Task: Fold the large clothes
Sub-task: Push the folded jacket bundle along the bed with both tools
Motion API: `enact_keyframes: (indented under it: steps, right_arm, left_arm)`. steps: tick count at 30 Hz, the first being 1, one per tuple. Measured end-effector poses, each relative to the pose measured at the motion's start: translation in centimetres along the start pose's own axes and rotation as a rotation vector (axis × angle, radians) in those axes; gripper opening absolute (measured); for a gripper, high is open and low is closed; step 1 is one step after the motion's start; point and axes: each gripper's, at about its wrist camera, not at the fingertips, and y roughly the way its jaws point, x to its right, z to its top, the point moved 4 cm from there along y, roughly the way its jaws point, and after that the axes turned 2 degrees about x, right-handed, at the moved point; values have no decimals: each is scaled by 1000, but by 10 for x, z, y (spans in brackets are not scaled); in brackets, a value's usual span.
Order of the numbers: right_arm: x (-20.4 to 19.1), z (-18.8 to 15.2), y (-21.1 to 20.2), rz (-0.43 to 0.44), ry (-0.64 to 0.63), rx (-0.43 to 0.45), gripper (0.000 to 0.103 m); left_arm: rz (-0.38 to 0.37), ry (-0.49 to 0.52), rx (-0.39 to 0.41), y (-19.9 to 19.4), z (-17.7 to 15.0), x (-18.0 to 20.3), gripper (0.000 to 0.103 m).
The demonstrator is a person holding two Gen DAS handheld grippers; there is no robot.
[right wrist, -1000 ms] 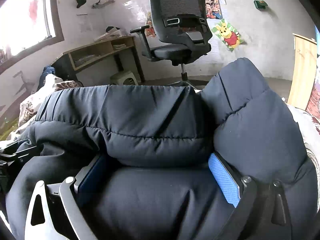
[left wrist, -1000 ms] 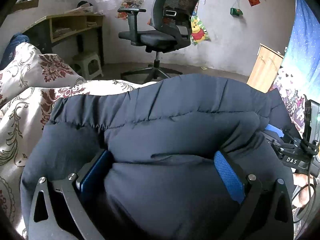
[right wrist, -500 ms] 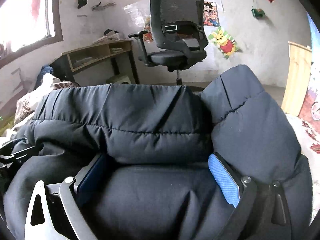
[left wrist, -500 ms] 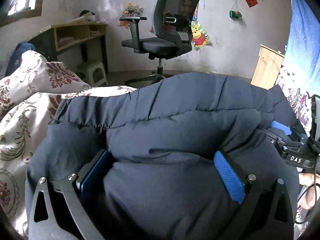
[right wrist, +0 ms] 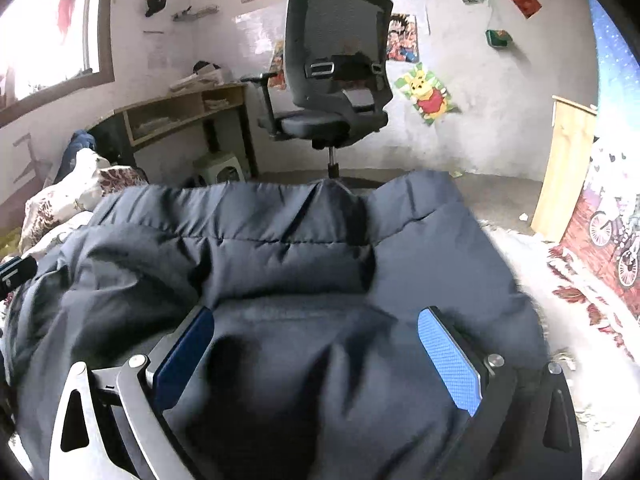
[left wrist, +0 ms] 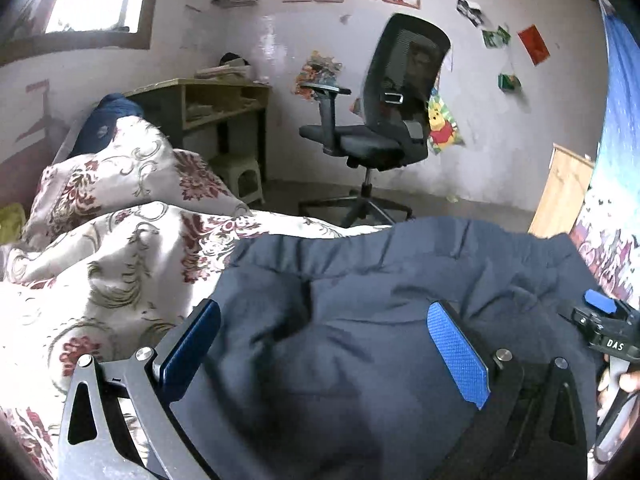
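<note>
A dark navy padded jacket lies bunched on a floral bedspread. My left gripper is open wide over the jacket's left part; the fabric lies beneath and between its blue pads, and nothing is pinched. In the right wrist view the jacket fills the lower frame, with a quilted fold across the middle. My right gripper is also open wide above the cloth. Each gripper shows in the other's view: the right gripper at the far right edge, the left gripper at the far left edge.
A black mesh office chair stands on the floor past the bed. A wooden desk with a small stool under it is at the back left. A light wooden cabinet and a patterned blue hanging are on the right.
The jacket bulge that sat high between both grippers' fingers has dropped and flattened. Both views now show more of the room, and the left view shows more bedspread on the left.
</note>
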Motion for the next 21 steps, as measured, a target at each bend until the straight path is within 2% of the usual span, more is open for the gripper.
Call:
enact_keyframes:
  steps: [7,10,13,18,21]
  right_arm:
    - [14,10,-21,3,-41,0,103]
    - [23,10,-28,-9,-64,-10,103]
    - [37,9,-32,-34,-70,-16,103]
    - [71,4,-35,-87,6,-33,103]
    - [88,2,-33,-114,46,-45,103]
  left_arm:
    - [-8,-3,-38,-22,0,-19,102]
    - [-54,-37,-109,-21,-14,-32,102]
    - [-124,-115,-194,-16,-28,-45,102]
    - [-120,-102,-254,-9,-39,-51,102]
    - [-139,-128,-278,-6,-43,-56,102]
